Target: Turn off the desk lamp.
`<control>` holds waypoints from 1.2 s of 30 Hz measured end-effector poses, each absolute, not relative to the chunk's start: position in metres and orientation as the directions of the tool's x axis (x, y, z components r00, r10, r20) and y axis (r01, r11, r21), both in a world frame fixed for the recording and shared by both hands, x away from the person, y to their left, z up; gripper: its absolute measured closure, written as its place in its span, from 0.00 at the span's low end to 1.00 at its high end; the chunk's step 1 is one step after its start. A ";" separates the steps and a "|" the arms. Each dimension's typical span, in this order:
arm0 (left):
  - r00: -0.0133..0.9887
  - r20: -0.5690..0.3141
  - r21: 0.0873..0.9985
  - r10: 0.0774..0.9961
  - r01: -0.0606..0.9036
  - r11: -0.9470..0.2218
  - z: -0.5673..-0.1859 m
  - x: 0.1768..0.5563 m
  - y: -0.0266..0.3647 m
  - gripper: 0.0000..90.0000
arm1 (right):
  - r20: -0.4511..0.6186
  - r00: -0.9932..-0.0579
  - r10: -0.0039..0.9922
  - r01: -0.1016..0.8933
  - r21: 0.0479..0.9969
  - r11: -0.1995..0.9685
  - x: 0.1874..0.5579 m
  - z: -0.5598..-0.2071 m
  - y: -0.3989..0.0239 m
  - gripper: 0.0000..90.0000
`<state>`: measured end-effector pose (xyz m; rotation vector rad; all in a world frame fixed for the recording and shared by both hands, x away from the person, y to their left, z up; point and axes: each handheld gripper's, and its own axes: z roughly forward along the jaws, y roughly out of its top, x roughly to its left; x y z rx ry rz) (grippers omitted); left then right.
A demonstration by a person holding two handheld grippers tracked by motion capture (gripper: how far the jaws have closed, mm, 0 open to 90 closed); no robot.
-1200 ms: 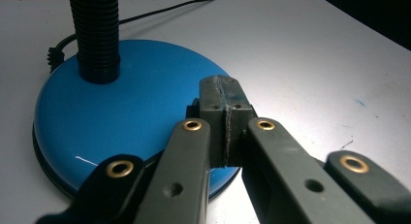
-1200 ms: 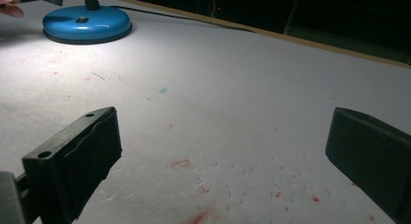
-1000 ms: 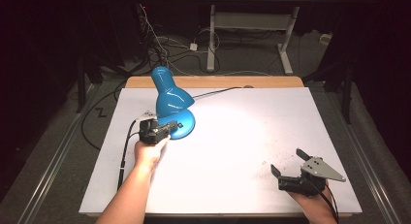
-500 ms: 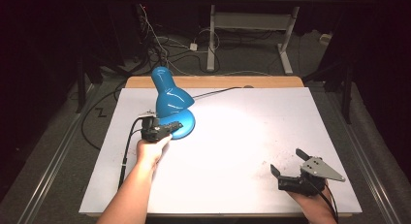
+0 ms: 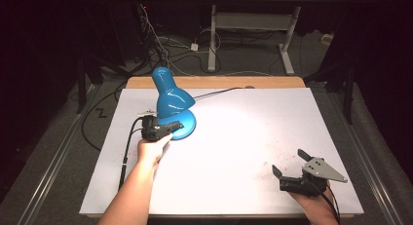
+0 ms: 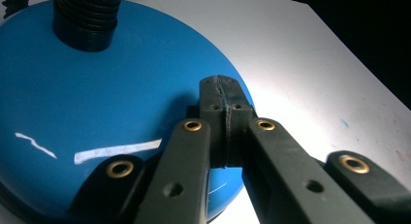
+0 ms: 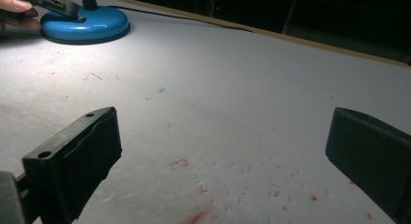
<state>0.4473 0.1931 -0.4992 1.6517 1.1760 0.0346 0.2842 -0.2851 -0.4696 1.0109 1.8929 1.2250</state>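
A blue desk lamp stands at the back left of the white table, its shade tilted over its round base and casting light on the tabletop. My left gripper is shut with nothing between its jaws. Its joined tips lie over the near right edge of the glossy blue base, touching it or just above. A black ribbed neck rises from the base. My right gripper rests near the front right of the table, open and empty.
The lamp's black cord runs from the base toward the back edge of the table. The white sheet carries small red and blue stains. A wooden strip borders the back. Cables and a desk frame lie on the floor beyond.
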 end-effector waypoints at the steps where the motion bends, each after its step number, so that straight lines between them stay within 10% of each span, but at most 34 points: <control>1: 0.519 -0.499 0.746 0.694 0.665 0.040 -0.499 0.447 0.193 0.98 | -0.113 -0.483 0.868 0.251 0.932 0.262 0.284 -0.470 -0.285 0.00; 36: 0.522 -0.515 0.745 0.680 0.665 0.054 -0.501 0.448 0.196 0.98 | -0.110 -0.481 0.870 0.260 0.930 0.261 0.284 -0.471 -0.285 0.00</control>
